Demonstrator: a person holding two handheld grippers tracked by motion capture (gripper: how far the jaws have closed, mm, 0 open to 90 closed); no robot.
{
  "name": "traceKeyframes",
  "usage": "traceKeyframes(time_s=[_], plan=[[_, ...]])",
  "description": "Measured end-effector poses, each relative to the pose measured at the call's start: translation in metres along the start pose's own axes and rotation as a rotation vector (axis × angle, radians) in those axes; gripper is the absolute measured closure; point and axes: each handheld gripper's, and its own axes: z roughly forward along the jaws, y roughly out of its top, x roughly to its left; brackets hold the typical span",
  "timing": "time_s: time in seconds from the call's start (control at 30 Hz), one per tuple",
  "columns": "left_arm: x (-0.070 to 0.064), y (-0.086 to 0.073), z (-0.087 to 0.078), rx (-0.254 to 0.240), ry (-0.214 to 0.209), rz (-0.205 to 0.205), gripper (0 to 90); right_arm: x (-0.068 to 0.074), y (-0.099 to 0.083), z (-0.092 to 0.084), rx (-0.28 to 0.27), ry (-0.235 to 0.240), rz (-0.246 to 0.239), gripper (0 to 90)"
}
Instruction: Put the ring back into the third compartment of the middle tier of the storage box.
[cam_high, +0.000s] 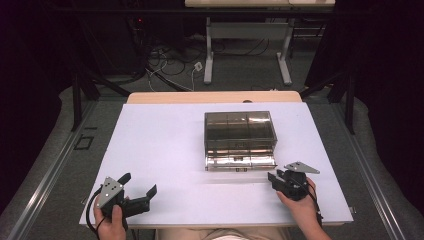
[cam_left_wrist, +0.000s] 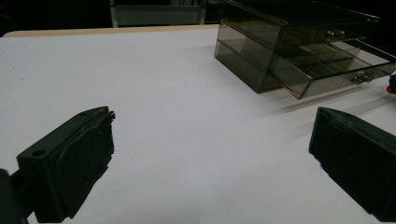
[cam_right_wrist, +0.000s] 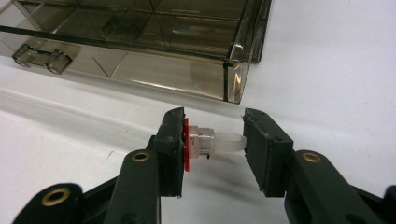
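Observation:
A smoky clear plastic drawer box (cam_high: 239, 137) stands mid-table, its lower drawer (cam_high: 240, 161) pulled out toward me; the left gripper view has this box (cam_left_wrist: 299, 51) at upper right and the right gripper view has the open drawer (cam_right_wrist: 154, 42) just ahead. My right gripper (cam_high: 276, 178) sits at the drawer's right front corner, shut on a small clear plastic fitting with a red ring (cam_right_wrist: 205, 142) held lengthwise between its jaws. My left gripper (cam_high: 137, 185) rests at the table's front left, open with bare table between its fingers (cam_left_wrist: 70, 163).
The white table top (cam_high: 165, 150) has bare room left of the box. A wooden strip (cam_high: 215, 96) edges its far side. Beyond it are a desk frame (cam_high: 247, 50) and loose cables (cam_high: 170, 67) on the floor.

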Motion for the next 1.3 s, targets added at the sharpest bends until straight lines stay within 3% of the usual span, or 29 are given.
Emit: traceKeyframes(time_s=[0.67, 1.3], plan=[[0.0, 0.0, 0.0, -0.001, -0.001, -0.003, 0.0, -0.002, 0.003, -0.013, -0.039, 0.021, 0.021, 59.9], [0.0, 0.0, 0.001, 0.0, 0.0, -0.005, 0.0, 0.001, 0.011, -0.022, -0.088, 0.025, 0.007, 59.9]])
